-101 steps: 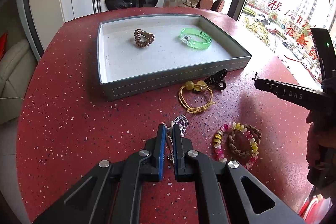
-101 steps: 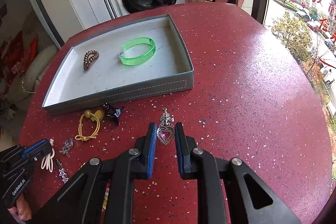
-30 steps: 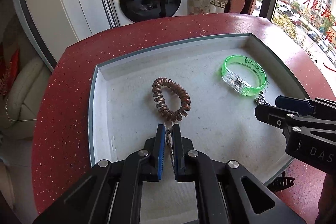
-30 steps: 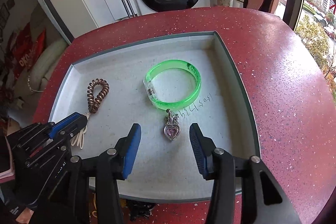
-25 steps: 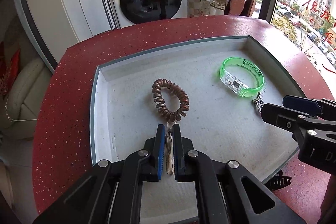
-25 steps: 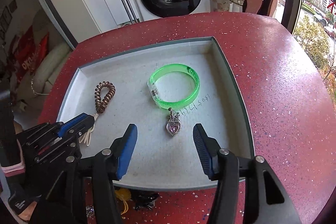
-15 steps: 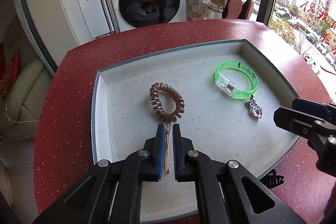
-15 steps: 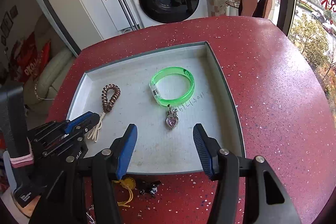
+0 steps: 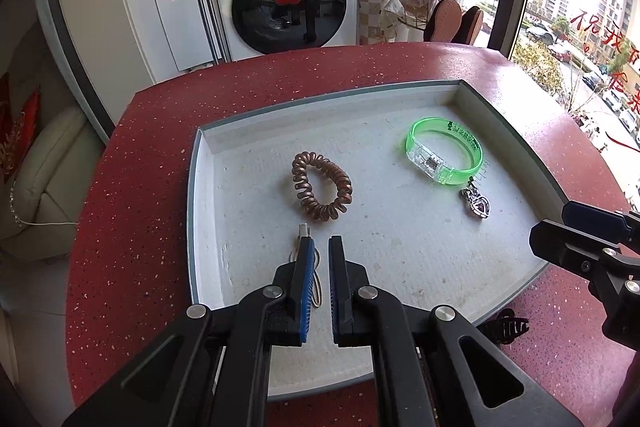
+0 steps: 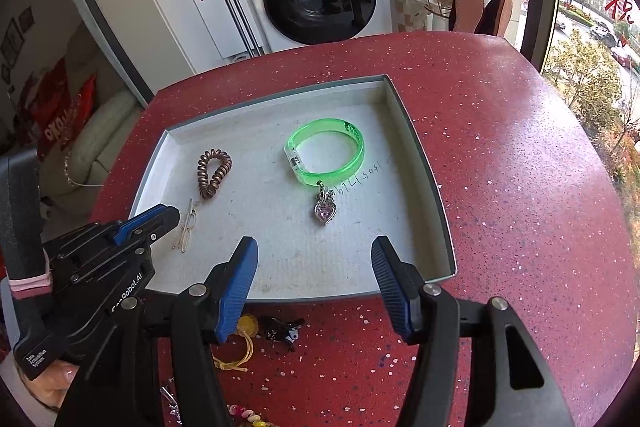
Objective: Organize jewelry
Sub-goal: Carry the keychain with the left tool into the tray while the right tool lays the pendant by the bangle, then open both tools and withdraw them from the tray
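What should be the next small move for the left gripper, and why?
Probably lift the left gripper up and back, out of the grey tray. Its jaws stand slightly apart, and the thin cream cord piece with a metal clasp lies flat on the tray floor beside the coiled brown hair tie, seemingly released. The yellow cord hair tie and black claw clip wait outside on the red table.

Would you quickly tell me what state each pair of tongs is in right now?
Left tongs: open by a narrow gap, holding nothing; the small corded charm lies in the tray.
Right tongs: wide open, empty.
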